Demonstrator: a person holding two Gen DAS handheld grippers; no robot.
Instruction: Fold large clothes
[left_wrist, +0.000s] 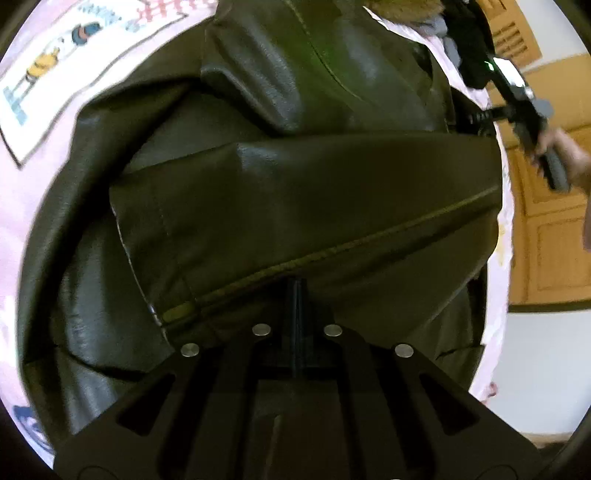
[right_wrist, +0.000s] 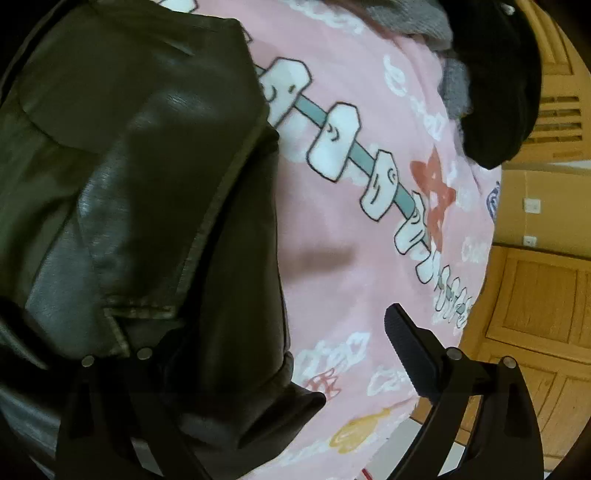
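A dark olive-black leather jacket (left_wrist: 288, 184) lies on a pink cartoon-print bedsheet (left_wrist: 33, 206). One sleeve is folded across the body. My left gripper (left_wrist: 295, 295) is shut with its fingers pressed together on the jacket's stitched hem edge. In the right wrist view the jacket (right_wrist: 140, 192) fills the left side on the pink sheet (right_wrist: 351, 229). My right gripper (right_wrist: 280, 350) is open: its right finger (right_wrist: 410, 350) hovers over the sheet, its left finger is hidden by the jacket edge. The right gripper also shows in the left wrist view (left_wrist: 517, 99), held by a hand.
A pile of black and grey clothes (right_wrist: 491, 81) lies at the far end of the bed. Wooden cabinet doors (right_wrist: 539, 302) stand beyond the bed's right edge. A white floor strip (left_wrist: 546, 369) shows beside the bed.
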